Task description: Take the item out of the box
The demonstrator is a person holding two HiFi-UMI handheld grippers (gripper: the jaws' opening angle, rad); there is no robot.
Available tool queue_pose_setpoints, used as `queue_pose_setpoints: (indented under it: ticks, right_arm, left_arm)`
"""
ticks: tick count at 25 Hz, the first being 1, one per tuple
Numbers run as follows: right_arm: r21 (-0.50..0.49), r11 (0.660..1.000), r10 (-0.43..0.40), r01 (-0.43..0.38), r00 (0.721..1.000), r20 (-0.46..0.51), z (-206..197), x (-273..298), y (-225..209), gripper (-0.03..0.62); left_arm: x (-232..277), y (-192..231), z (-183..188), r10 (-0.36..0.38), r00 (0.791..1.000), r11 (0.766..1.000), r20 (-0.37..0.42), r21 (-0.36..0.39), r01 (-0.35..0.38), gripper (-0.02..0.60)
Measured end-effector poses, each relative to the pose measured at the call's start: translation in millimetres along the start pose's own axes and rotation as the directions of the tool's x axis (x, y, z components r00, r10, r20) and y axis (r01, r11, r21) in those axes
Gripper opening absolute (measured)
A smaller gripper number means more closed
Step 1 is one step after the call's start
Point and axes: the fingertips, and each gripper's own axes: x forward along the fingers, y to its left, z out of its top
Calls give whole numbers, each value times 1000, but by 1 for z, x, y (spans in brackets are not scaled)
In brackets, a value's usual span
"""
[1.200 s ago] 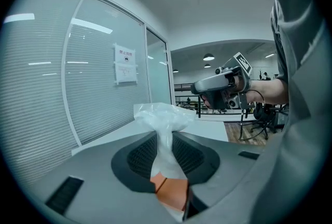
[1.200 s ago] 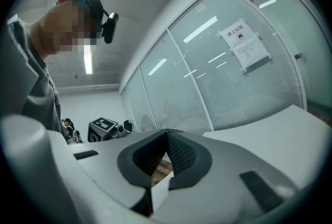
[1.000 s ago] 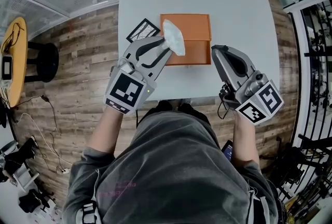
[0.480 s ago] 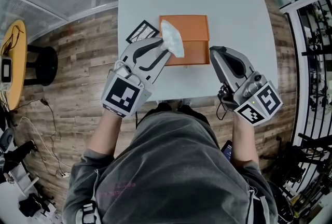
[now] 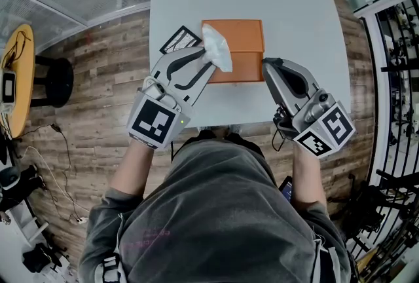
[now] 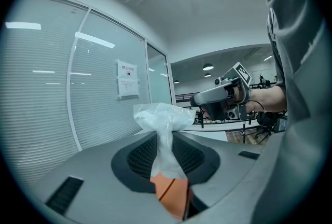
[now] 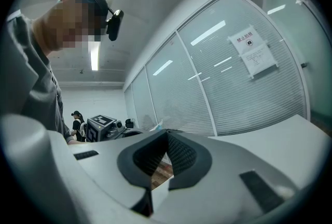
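Head view: the pale, smooth, matte surface (image 5: 294, 0) gives a light box little to hold onto. That is my main worry, because the flat, orange, cardboard-looking box (image 5: 243, 36) lies just ahead of both grippers and could slide or lift if the item snags inside it. The right gripper (image 5: 267, 64) sits at the box's right edge with its jaws closed and nothing between them. I cannot tell whether it touches the box, so it may not be pinning it down.

The left gripper (image 5: 211, 60) is nearly closed, pinching the white item (image 5: 217, 51) at its fingertips. The item's bunched top fans out beyond the tips, above the box's left part, and a narrow neck trails down between the ribbed dark pads toward the orange below. I cannot tell whether its lower end has cleared the box.

The item looks thin, crinkled and slightly translucent, like film or tissue. A hard pull could tear it, and a loose pinch could let it slip.

A small black-and-white marker card (image 5: 178, 38) lies flat, left of the left gripper's tips.
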Motion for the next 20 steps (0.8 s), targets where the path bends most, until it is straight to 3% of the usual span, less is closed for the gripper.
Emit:
queue_pose_setpoints:
  ticks: [20]
  right_arm:
    - [-47, 999, 9, -11, 999, -33, -3, -1, -2, 3]
  left_arm:
    - [5, -5, 12, -3, 999, 1000, 37, 4, 3, 100]
